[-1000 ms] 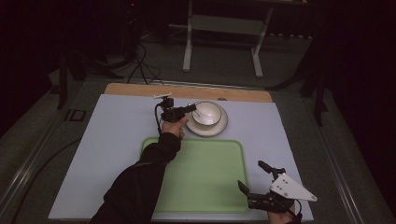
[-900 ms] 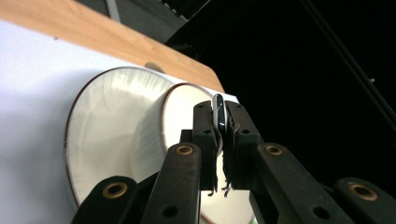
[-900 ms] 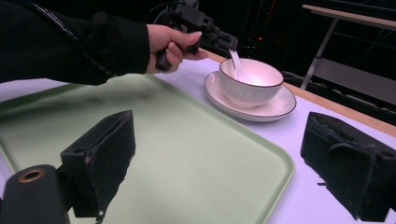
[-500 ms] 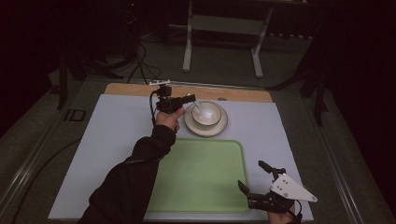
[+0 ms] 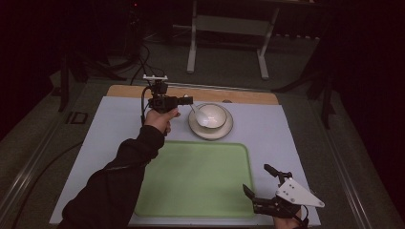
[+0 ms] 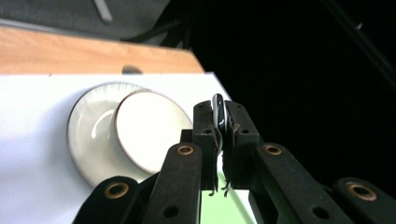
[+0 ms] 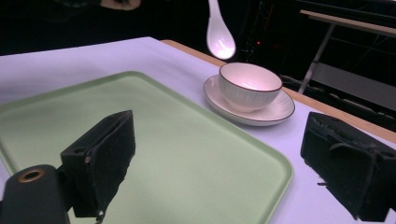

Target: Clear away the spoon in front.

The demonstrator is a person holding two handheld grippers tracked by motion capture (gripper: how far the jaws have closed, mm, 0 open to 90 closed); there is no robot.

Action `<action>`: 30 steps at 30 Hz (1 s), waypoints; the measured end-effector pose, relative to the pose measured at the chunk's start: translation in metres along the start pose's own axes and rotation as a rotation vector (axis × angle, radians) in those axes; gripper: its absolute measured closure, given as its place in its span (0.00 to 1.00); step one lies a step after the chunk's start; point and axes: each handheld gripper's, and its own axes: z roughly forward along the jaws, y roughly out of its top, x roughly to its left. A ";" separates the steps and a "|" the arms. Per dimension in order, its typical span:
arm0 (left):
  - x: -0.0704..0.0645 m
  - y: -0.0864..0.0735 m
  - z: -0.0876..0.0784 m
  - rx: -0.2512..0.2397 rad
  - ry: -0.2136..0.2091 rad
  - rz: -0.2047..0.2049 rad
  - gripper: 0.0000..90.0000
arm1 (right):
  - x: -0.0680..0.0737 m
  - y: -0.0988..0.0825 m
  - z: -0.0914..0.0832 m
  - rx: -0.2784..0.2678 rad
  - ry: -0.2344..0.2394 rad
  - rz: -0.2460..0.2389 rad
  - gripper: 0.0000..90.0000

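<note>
The surface [image 5: 305, 138] is viewed from high above the near edge, looking forward and down, far off. Left gripper view is taken close, along closed jaws, down onto the bowl [image 6: 149, 133] and saucer [image 6: 86, 144]. Right gripper view is taken low, near the tray [image 7: 154, 154], facing across it. Bowl [image 5: 210, 116], saucer and tray are shared by all three views.
</note>
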 end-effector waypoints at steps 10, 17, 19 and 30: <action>-0.015 -0.007 -0.031 0.146 -0.042 0.086 0.94 | 0.001 0.000 0.001 0.005 0.003 0.000 0.11; -0.024 -0.018 -0.041 0.239 -0.067 0.144 0.94 | 0.001 0.000 0.002 0.006 0.005 0.003 0.11; -0.027 -0.022 -0.042 0.269 -0.073 0.161 0.94 | 0.001 -0.001 0.003 0.008 0.006 0.003 0.11; -0.029 -0.043 -0.039 0.402 -0.109 0.179 0.94 | 0.002 -0.001 0.004 0.012 0.014 0.000 0.11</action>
